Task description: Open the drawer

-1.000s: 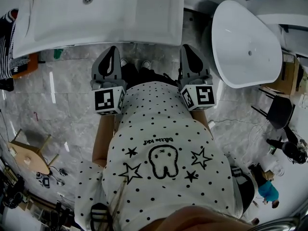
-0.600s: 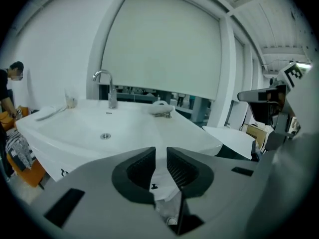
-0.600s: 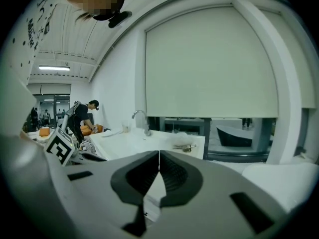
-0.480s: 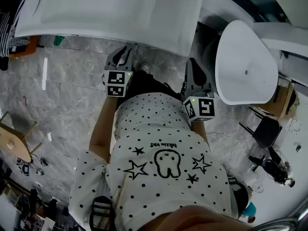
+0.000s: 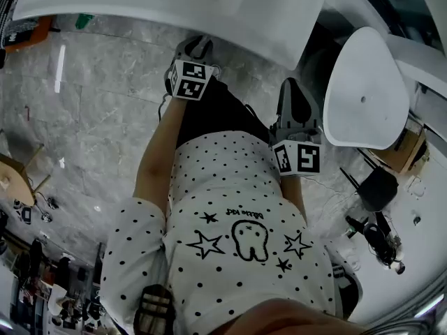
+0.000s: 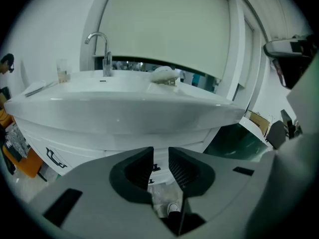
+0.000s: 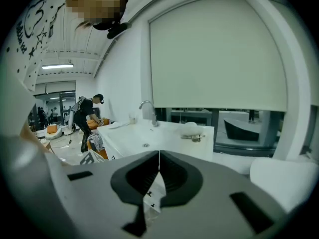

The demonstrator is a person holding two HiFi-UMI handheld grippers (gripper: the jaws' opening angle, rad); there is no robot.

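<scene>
Chrome tap: gripper views only | left gripper jaws just opened, empty | right gripper jaws together

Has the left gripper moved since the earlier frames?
Yes: the left gripper has dropped forward under the washbasin rim, jaws just opening, nothing between them.

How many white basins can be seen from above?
2. A rectangular white vanity basin spans the top edge; an oval white freestanding basin stands at the right. More may be hidden off-frame.
</scene>
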